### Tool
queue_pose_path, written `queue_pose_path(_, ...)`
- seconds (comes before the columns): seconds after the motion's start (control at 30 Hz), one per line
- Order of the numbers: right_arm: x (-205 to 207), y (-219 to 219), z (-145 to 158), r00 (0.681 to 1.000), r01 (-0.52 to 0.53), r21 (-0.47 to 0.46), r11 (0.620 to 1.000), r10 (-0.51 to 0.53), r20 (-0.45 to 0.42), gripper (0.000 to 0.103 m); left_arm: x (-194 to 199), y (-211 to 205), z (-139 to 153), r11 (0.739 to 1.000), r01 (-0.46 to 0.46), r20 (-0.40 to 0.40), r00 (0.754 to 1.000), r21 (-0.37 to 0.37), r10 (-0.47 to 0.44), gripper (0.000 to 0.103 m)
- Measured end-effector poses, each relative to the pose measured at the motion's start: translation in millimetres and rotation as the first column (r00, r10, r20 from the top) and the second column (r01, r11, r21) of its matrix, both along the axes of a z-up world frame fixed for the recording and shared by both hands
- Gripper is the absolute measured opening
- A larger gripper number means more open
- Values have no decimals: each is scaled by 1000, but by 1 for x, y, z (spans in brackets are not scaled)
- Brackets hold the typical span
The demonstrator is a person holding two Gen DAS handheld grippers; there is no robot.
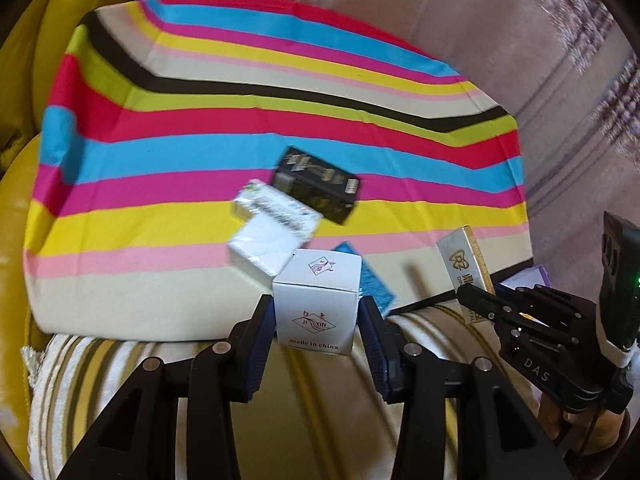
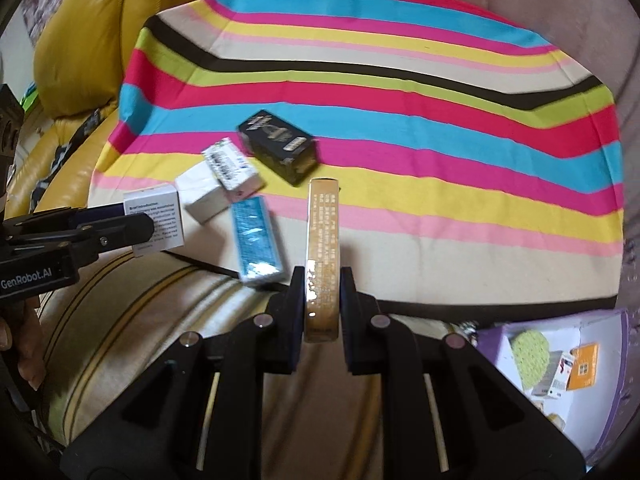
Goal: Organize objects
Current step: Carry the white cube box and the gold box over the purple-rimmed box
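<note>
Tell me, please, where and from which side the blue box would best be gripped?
The blue box lies flat on the striped cloth, long axis running away from the right gripper. Grip across its narrow width at mid-length, from above; its long sides look free, while the white boxes crowd its far end.

A striped cloth (image 2: pixel 400 92) in bands of red, blue, pink, yellow, green, black and cream covers a raised surface. Behind and beside it sits a yellow leather sofa (image 2: pixel 80 40), its cushions glossy. Nearer the front lies a cream cushion (image 2: pixel 132 312) with thin dark and gold stripes and a fringed edge (image 1: pixel 30 364). Pinkish-brown upholstery (image 1: pixel 440 8) rises past the far edge of the cloth, and a patterned, mauve fabric (image 1: pixel 592 80) shows on the right in the left wrist view.
</note>
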State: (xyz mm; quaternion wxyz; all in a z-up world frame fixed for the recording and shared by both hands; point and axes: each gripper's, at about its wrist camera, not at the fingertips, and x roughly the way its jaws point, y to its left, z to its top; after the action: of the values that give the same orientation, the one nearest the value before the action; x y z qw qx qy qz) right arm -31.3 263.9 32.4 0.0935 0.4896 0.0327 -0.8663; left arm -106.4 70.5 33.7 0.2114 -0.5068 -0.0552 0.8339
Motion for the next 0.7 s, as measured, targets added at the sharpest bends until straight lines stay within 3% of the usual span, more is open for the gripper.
queue_pose_path(0.33, 15, 71, 4, 991, 134, -23, 991, -135, -11, 19, 5, 81, 14, 988, 153, -28, 988, -11, -153, 44)
queue_pose_path(0.7, 36, 172, -1, 942, 337, -9, 942, -337, 0, 19, 23, 180, 14, 933, 360, -24, 933, -5, -360, 44)
